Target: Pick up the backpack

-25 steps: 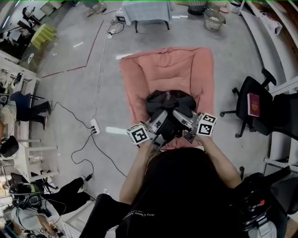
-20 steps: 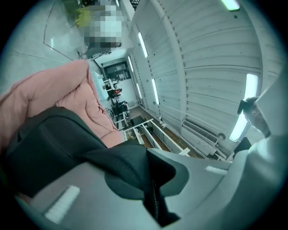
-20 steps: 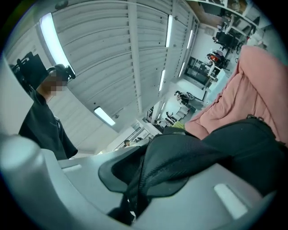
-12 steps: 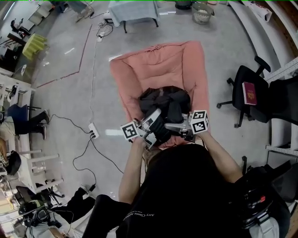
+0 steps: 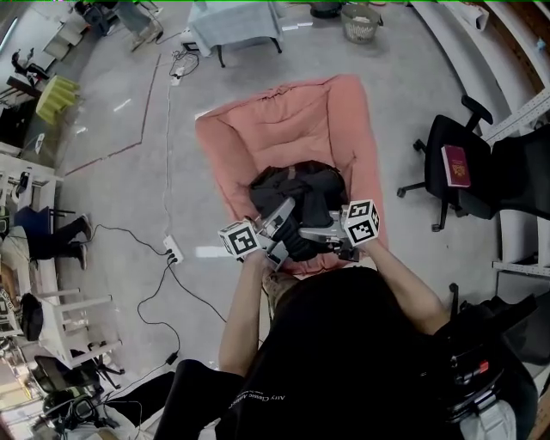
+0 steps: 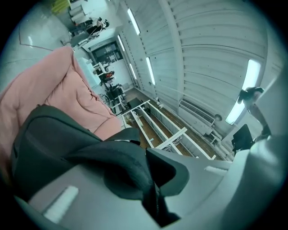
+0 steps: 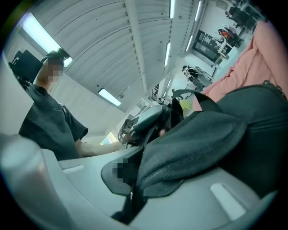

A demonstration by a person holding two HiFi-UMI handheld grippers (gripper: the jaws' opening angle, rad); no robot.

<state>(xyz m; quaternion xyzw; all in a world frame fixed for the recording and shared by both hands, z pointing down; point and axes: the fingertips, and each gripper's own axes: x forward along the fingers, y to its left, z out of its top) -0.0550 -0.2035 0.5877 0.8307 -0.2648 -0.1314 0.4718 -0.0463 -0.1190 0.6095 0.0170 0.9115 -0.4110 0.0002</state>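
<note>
- The person [image 5: 344, 361], in a black top, leaned over the work with both forearms reaching forward, a tool in each hand.
- The left gripper [image 5: 284, 215] pointed up and to the right in the head view. In its own view its jaws were clenched together on a dark strap [image 6: 121, 164] of the backpack, and the fabric bulged out above the pinch.
- The right gripper [image 5: 302, 232] pointed leftward, its tip just beside the left one. Its jaws had just been closing and were now clamped on a padded strap [image 7: 193, 143], whose rounded end lay folded between the pads.
- The two marker cubes sat on either side of the pair, closest to the person.
- The backpack [image 5: 296, 193], black and slumped, lay just beyond the gripper tips on the seat of a pink cushion chair [image 5: 292, 120]. The chair's padded back spread out behind it.
- The chair stood on a grey floor [image 5: 129, 172]. A white power strip [image 5: 173, 249] lay to the left, with a dark cable trailing from it.
- To the right stood a black office chair [image 5: 438, 142] with a red booklet [image 5: 455, 165] lying on its seat.
- Farthest off, at the top edge, stood a table draped in grey cloth [image 5: 232, 19] and a wire basket [image 5: 361, 24].
</note>
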